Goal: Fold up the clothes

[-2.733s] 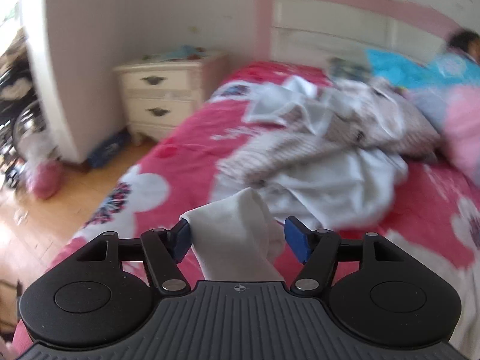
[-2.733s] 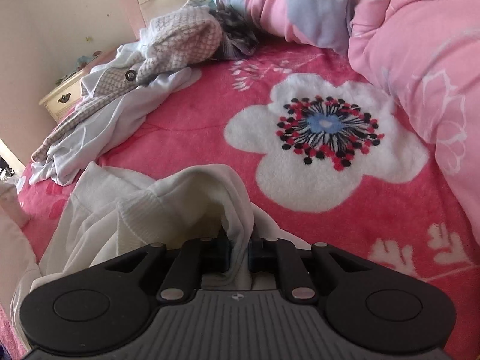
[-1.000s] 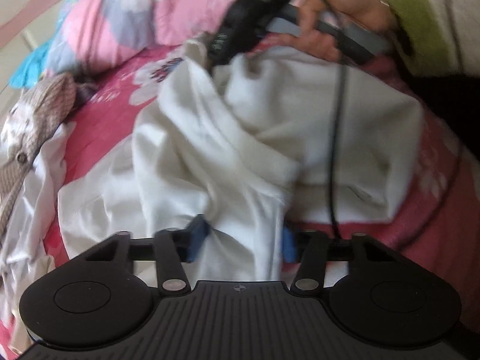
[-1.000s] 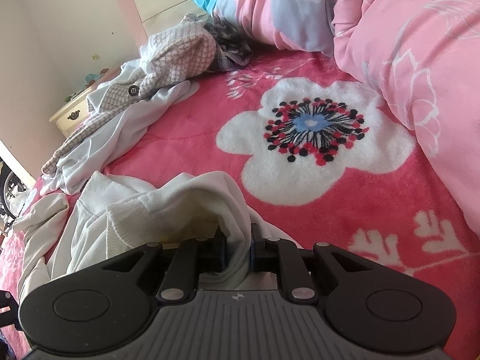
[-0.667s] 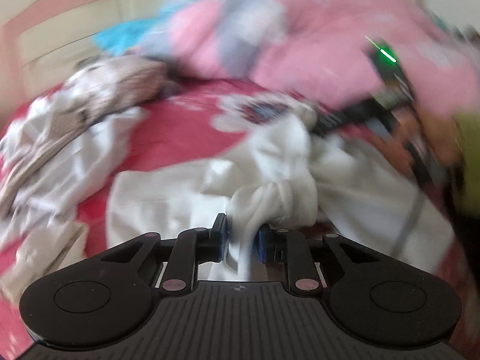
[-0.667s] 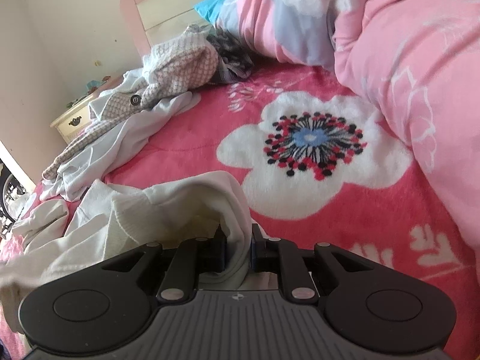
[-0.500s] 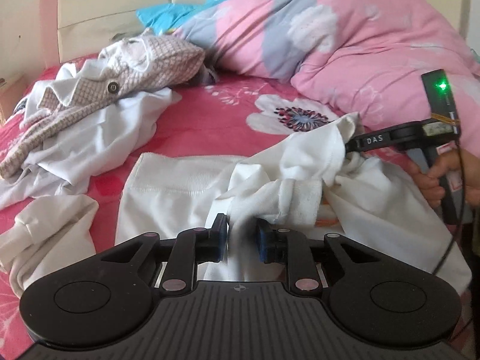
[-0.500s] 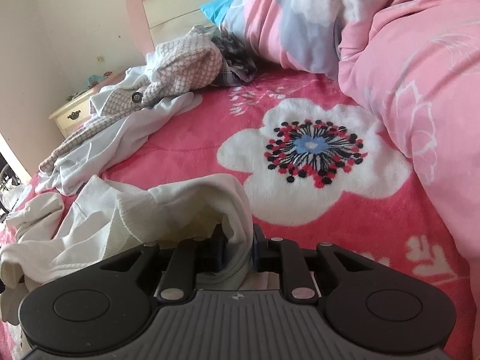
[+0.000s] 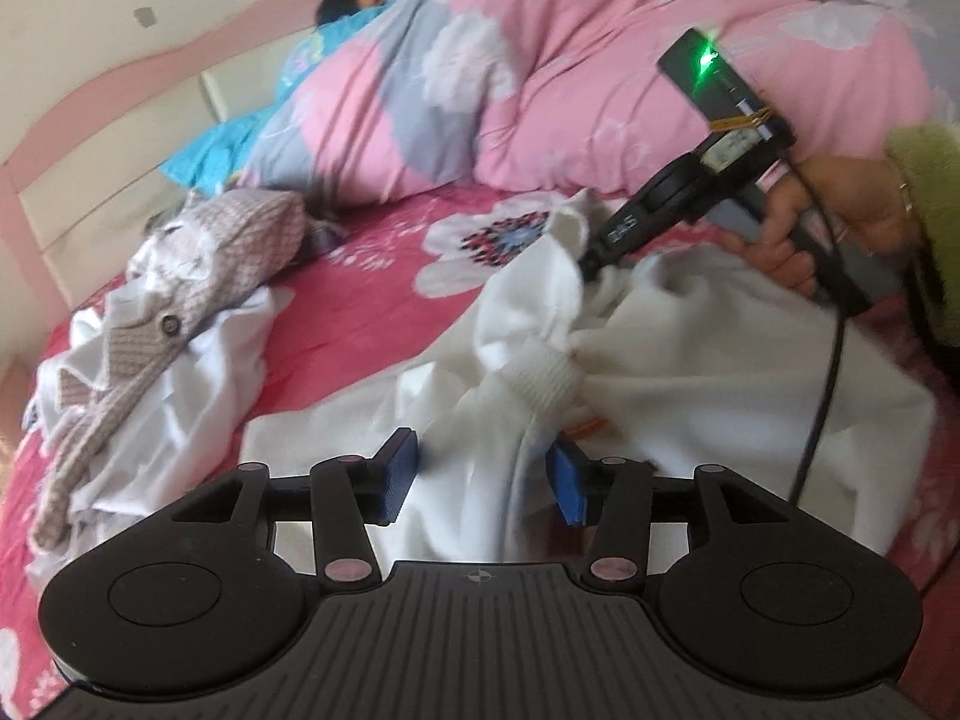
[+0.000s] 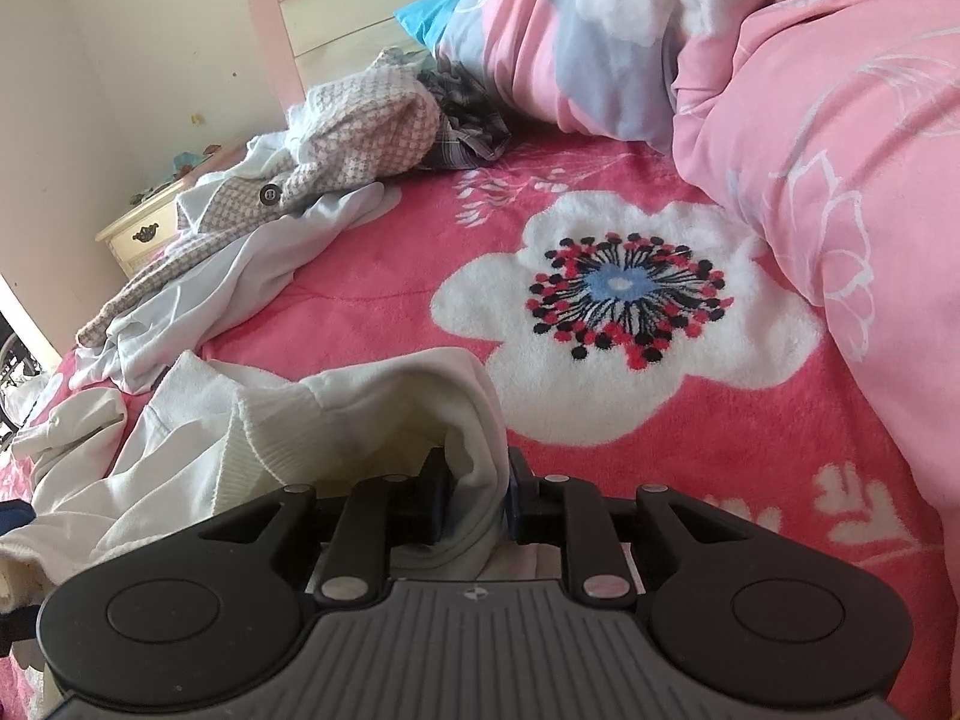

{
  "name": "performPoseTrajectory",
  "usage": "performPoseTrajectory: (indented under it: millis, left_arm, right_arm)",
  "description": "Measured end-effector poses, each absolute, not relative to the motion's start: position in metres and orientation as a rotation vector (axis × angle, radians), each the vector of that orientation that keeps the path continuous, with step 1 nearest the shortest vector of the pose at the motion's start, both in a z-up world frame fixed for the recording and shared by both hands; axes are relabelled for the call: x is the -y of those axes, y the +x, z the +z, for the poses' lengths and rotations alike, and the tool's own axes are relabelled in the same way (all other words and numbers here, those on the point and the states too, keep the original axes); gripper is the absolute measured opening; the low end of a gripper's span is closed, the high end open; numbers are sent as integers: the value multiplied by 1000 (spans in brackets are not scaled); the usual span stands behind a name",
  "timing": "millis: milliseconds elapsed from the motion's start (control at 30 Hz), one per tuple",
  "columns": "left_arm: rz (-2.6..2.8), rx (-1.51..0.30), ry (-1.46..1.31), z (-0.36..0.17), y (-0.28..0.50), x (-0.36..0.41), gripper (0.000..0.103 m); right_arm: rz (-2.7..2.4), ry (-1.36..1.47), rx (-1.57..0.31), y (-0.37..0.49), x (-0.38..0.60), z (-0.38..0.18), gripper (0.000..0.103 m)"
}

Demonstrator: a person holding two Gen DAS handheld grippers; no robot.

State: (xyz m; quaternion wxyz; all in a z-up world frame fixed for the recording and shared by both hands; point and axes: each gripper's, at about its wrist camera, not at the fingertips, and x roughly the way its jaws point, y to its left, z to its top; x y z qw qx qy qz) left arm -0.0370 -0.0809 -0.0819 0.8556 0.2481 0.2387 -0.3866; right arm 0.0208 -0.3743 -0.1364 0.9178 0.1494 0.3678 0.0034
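A white sweater [image 9: 690, 360] lies crumpled on the red flowered blanket [image 9: 372, 300]. My left gripper [image 9: 483, 474] is open, its blue pads apart, with a fold of the sweater lying loose between them; a ribbed cuff [image 9: 543, 375] sits just ahead. In the left wrist view, a hand [image 9: 852, 222] holds the right gripper [image 9: 585, 264], which pinches a raised edge of the sweater. From the right wrist view, my right gripper [image 10: 474, 498] is shut on a bunched white sweater [image 10: 360, 408] fold.
A checked cardigan [image 10: 360, 132] and other white garments [image 10: 240, 282] are piled at the far left of the bed. A thick pink duvet [image 10: 840, 150] rises on the right, with a person lying under it by the headboard [image 9: 120, 138]. A cream nightstand [image 10: 144, 228] stands beyond the bed.
My left gripper has opened; half a second ago it was shut on the sweater fold. It has also tilted and shifted. The right gripper keeps its hold, nearly still.
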Motion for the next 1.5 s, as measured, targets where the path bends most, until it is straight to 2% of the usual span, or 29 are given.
performPoseTrajectory:
  millis: [200, 333, 367, 433, 500, 533, 567, 667, 700, 800, 867, 967, 1067, 1100, 1167, 1233, 1367, 1433, 1500]
  left_arm:
    - [-788, -597, 280, -76, -7, 70, 43]
    - [-777, -649, 276, -84, 0, 68, 43]
    - [-779, -660, 281, -86, 0, 67, 44]
    - [-783, -683, 292, -91, 1, 67, 45]
    - [-784, -700, 304, -95, 1, 67, 45]
    - [-775, -698, 309, -96, 0, 68, 44]
    - [-759, -697, 299, -96, 1, 66, 37]
    - [-708, -696, 260, -96, 6, 61, 26]
    - [-684, -695, 226, -93, 10, 57, 25]
    - [-621, -707, 144, -88, 20, 46, 24]
    - [-609, -748, 139, -90, 26, 44, 25]
    - [-632, -804, 203, -101, 24, 51, 32]
    - [-612, -793, 270, -112, 15, 58, 33]
    - [-593, -793, 264, -114, 15, 58, 31]
    - [-553, -802, 208, -114, 18, 54, 22]
    - [-509, -793, 169, -111, 21, 50, 18]
    - [-494, -836, 182, -115, 27, 51, 22]
    - [-496, -860, 212, -121, 26, 54, 31]
    - [-492, -851, 224, -124, 22, 54, 33]
  right_arm:
    - [6, 307, -753, 21, 375, -136, 21]
    - [0, 300, -739, 20, 375, -134, 22]
    - [-4, 293, -728, 20, 376, -132, 23]
    - [-1, 283, -722, 23, 375, -132, 34]
    - [4, 273, -719, 27, 375, -133, 37]
    - [6, 268, -718, 29, 374, -133, 37]
    - [9, 263, -716, 31, 374, -133, 37]
    - [20, 252, -718, 38, 372, -135, 37]
    - [26, 249, -725, 41, 371, -137, 36]
    - [31, 229, -723, 40, 365, -138, 18]
    - [31, 221, -711, 37, 364, -136, 15]
    - [32, 209, -693, 33, 363, -132, 14]
    - [22, 206, -673, 29, 364, -130, 13]
    - [19, 203, -670, 28, 363, -130, 13]
    - [16, 195, -668, 27, 362, -130, 13]
    - [14, 188, -672, 28, 361, -131, 13]
    - [1, 204, -701, 32, 364, -137, 15]
    - [-11, 220, -721, 34, 366, -140, 21]
    - [-15, 248, -734, 34, 369, -145, 25]
